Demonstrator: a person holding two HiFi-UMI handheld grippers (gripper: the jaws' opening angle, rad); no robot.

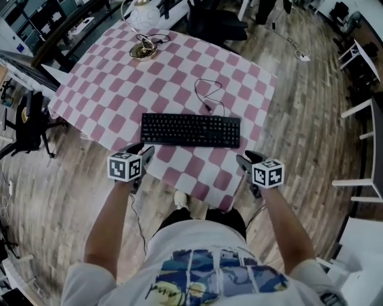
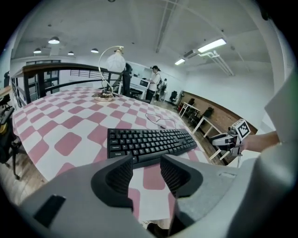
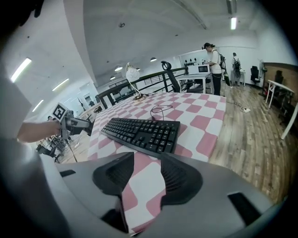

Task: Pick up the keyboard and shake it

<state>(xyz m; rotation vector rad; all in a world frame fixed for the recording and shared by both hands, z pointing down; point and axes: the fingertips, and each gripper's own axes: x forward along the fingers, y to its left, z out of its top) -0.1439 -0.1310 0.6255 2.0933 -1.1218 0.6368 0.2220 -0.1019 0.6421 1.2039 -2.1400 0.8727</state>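
A black keyboard point(image 1: 190, 129) lies flat near the front edge of a table under a pink-and-white chequered cloth point(image 1: 102, 89). Its thin black cable point(image 1: 206, 92) curls away behind it. My left gripper point(image 1: 139, 149) hovers just off the keyboard's near left corner, apart from it. My right gripper point(image 1: 248, 158) hangs off the near right corner, beyond the cloth's edge. In the left gripper view the keyboard point(image 2: 149, 142) lies ahead of the open jaws of the left gripper point(image 2: 146, 162). In the right gripper view the keyboard point(image 3: 142, 132) lies ahead of the empty, open right gripper point(image 3: 142, 160).
A white desk lamp point(image 1: 143, 18) on a round brass base point(image 1: 143, 51) stands at the table's far left. A black chair point(image 1: 27, 122) sits left of the table. White tables point(image 1: 359, 119) line the right. Wooden floor surrounds the table.
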